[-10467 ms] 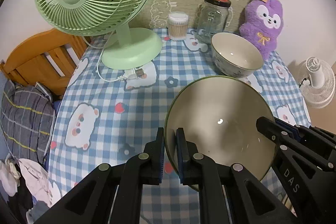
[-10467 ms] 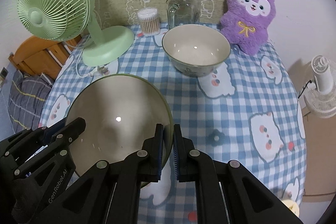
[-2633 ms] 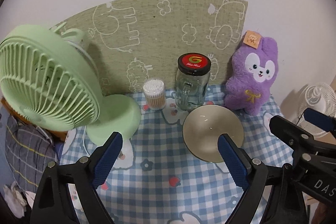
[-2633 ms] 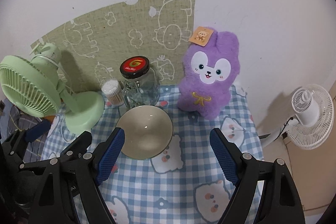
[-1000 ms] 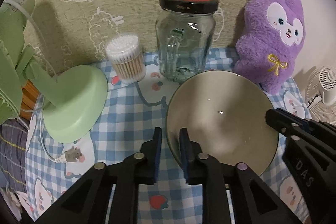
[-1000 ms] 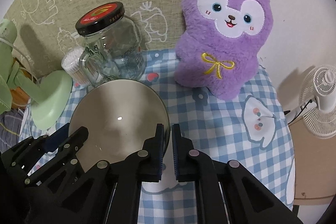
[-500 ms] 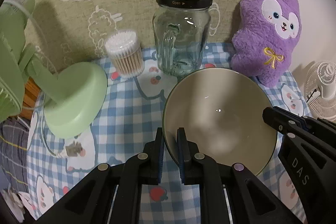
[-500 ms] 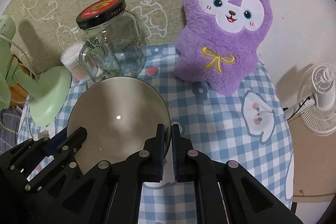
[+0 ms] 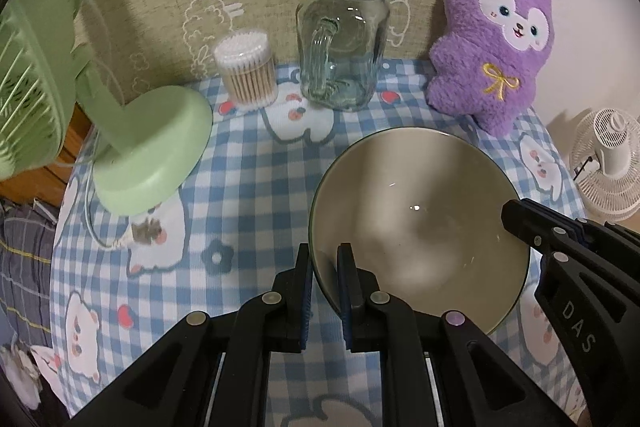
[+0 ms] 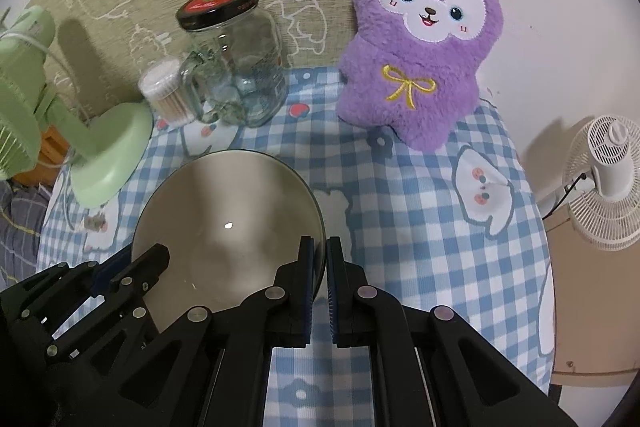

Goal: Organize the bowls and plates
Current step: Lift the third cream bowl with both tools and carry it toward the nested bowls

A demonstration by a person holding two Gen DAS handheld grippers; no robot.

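Observation:
A wide cream bowl with a dark green rim (image 9: 416, 219) is over the blue checked tablecloth (image 9: 248, 167); whether it rests on the cloth I cannot tell. My left gripper (image 9: 323, 259) is shut on its left rim. My right gripper (image 10: 325, 255) is shut on its right rim; the bowl (image 10: 228, 223) fills the lower left of the right wrist view. The right gripper also shows in the left wrist view (image 9: 520, 215) at the bowl's right edge. The second, smaller bowl is not in sight; it may be hidden under this one.
At the back stand a glass jar with a black lid (image 9: 344, 43), a tub of cotton swabs (image 9: 248, 71), a purple plush toy (image 9: 496, 43) and a green desk fan (image 9: 136, 147). A white floor fan (image 10: 612, 179) stands off the table's right edge.
Both grippers came down open, closed on the bowl's opposite rims and have drawn it back toward me, away from the jar. The jar and plush now look farther off.

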